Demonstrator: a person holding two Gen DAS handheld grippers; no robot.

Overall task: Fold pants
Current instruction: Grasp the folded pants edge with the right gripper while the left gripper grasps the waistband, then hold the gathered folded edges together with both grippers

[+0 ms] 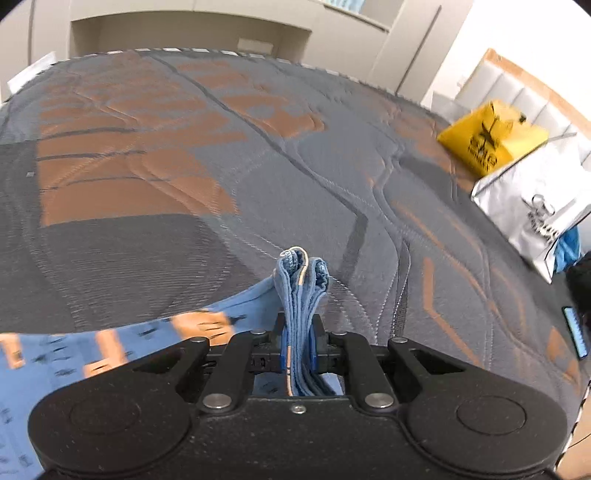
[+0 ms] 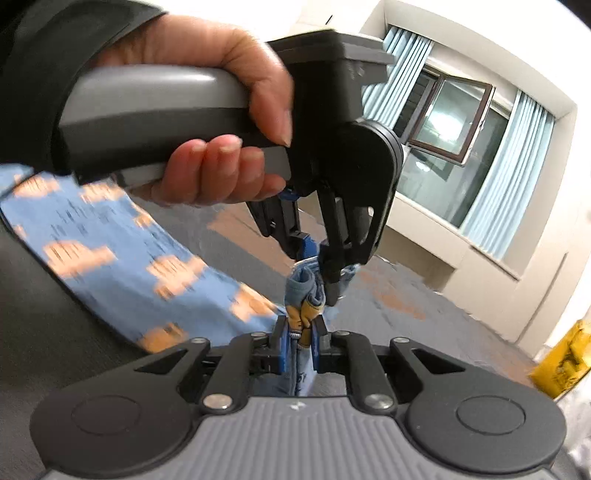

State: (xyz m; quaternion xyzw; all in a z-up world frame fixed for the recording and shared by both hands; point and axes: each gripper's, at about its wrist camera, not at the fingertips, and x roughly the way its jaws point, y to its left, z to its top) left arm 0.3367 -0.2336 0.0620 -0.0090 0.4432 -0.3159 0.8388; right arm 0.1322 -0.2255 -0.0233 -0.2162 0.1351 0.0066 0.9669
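The pants are light blue with orange patches and lie on the grey and orange mattress. My left gripper is shut on a bunched edge of the pants, which sticks up between its fingers. My right gripper is shut on another bunched edge of the pants. In the right wrist view the left gripper sits just ahead, held by a hand, and both pinched edges are close together above the mattress.
A yellow bag and a white bag lie at the mattress's right edge. A padded headboard stands behind them. A window with blue curtains is ahead of the right gripper. Wardrobe panels stand past the mattress.
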